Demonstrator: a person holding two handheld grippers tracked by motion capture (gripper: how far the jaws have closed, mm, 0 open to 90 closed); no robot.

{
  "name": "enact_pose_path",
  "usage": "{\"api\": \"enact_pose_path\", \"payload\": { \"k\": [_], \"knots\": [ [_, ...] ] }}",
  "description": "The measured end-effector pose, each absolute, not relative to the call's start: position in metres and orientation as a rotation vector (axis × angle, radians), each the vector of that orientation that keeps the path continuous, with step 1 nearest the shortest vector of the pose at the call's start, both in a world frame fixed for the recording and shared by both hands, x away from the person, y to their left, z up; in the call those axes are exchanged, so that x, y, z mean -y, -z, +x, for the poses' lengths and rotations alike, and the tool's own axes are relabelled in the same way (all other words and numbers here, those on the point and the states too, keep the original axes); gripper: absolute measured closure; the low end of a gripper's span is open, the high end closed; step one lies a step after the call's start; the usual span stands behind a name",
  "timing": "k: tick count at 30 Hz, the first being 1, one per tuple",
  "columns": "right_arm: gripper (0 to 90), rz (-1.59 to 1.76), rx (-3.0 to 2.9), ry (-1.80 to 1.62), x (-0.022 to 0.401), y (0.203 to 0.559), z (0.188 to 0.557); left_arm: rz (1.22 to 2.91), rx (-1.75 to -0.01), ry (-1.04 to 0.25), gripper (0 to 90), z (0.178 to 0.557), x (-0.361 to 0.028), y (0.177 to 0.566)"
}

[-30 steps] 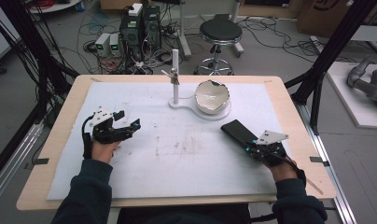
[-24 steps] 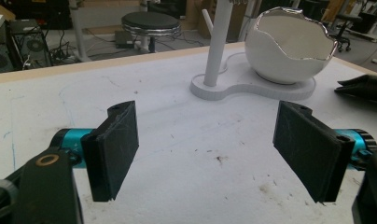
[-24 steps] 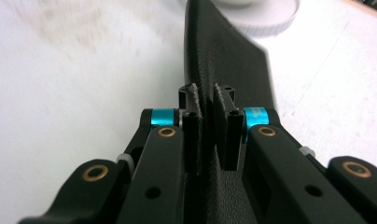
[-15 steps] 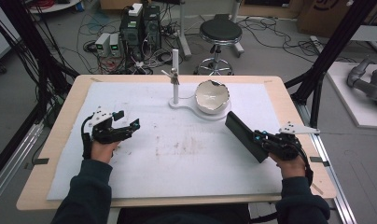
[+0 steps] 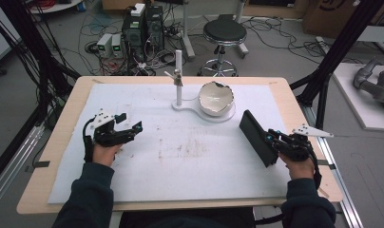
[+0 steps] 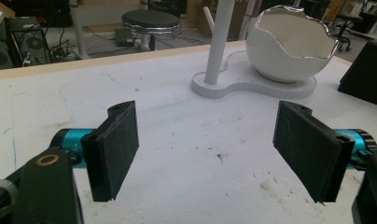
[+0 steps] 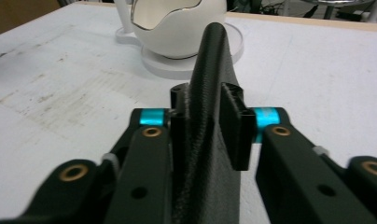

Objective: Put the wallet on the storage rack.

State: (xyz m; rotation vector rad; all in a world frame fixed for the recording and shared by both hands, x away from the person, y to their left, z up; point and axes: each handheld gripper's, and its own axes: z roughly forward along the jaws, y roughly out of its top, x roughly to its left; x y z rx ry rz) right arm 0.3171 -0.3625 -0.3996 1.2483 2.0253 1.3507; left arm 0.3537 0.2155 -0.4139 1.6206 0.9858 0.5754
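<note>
A flat black textured case (image 5: 255,137) stands tilted up on its long edge at the right of the white mat. My right gripper (image 5: 272,142) is shut on its near end. In the right gripper view the case (image 7: 210,70) rises between both pads; the jaws have just been opening a little, with the case still between them and touching both. My left gripper (image 5: 129,122) rests at the mat's left, open, with nothing between its wide-apart pads (image 6: 114,144). The case's corner (image 6: 368,70) shows at the right edge of the left gripper view.
A white egg-shaped bowl with a jagged rim (image 5: 216,97) sits on a white base with an upright post (image 5: 178,76) at the mat's back middle, just beyond the case. Bowl (image 6: 289,46) and post (image 6: 219,42) stand ahead of my left gripper. A stool and cables lie behind the table.
The black case has gone from lying flat on the mat to standing on its edge. My right hand rolled and moved right with it. The left hand kept still.
</note>
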Motion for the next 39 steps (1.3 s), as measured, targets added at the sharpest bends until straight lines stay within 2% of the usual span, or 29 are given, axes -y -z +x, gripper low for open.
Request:
{"api": "enact_pose_path", "payload": {
  "k": [6,10,12,20,28,35,39],
  "knots": [
    [60.2,1.259,-1.983,-1.324,0.365,0.4,0.316,1.613,-0.992,-0.57,22.5,0.354,-0.216,0.414],
    [41.5,1.252,-1.986,-1.306,0.359,0.401,0.314,1.612,-0.998,-0.57,22.8,0.354,-0.216,0.414],
    [35.7,1.24,-2.023,-1.251,0.356,0.406,0.316,1.613,-0.997,-0.568,22.8,0.354,-0.217,0.414],
    [43.5,1.232,-2.048,-1.189,0.36,0.41,0.313,1.619,-0.993,-0.567,23.1,0.354,-0.216,0.415],
    [41.9,1.163,-2.109,-1.159,0.374,0.418,0.299,1.627,-0.996,-0.563,23.2,0.354,-0.215,0.415],
    [43.6,1.153,-2.172,-1.19,0.378,0.43,0.301,1.634,-0.996,-0.565,23.5,0.354,-0.214,0.416],
    [50.3,1.15,-2.206,-1.172,0.377,0.432,0.301,1.64,-0.991,-0.561,23.6,0.353,-0.213,0.416]
  ]
}}
